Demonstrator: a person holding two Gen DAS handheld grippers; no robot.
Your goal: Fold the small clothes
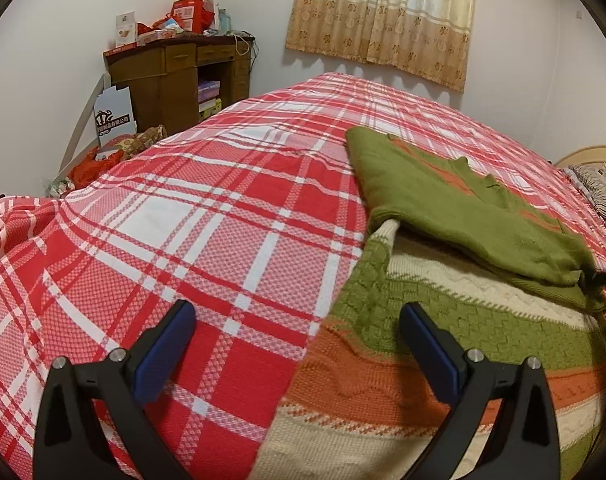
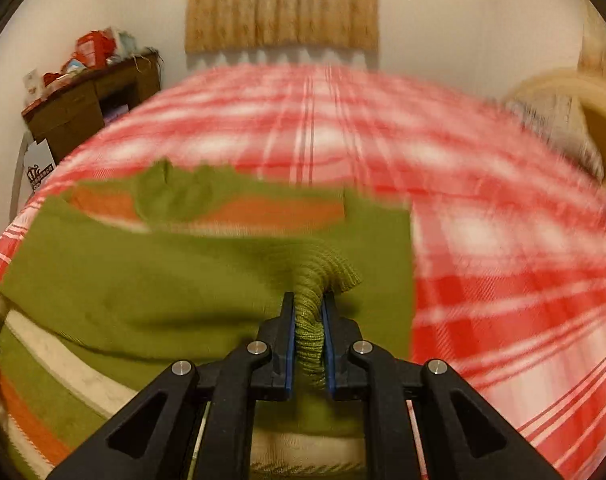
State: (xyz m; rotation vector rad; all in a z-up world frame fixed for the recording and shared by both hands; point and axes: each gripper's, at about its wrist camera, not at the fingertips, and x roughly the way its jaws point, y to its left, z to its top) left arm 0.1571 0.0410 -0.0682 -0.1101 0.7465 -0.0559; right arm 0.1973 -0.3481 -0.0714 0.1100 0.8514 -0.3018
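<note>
A knitted sweater (image 1: 423, 344) with green, orange and cream stripes lies on the bed, its green sleeve (image 1: 455, 208) folded across the body. My left gripper (image 1: 299, 316) is open and empty, low over the sweater's left edge. In the right wrist view the sweater (image 2: 143, 280) fills the lower left. My right gripper (image 2: 309, 308) is shut on the ribbed green cuff (image 2: 323, 268) of the sleeve, held over the sweater's body. That view is blurred by motion.
The bed has a red and white plaid cover (image 1: 207, 216). A wooden desk (image 1: 175, 76) with red boxes stands in the far left corner. A curtain (image 1: 383, 12) hangs on the back wall. A headboard and pillow (image 2: 559, 120) are at the right.
</note>
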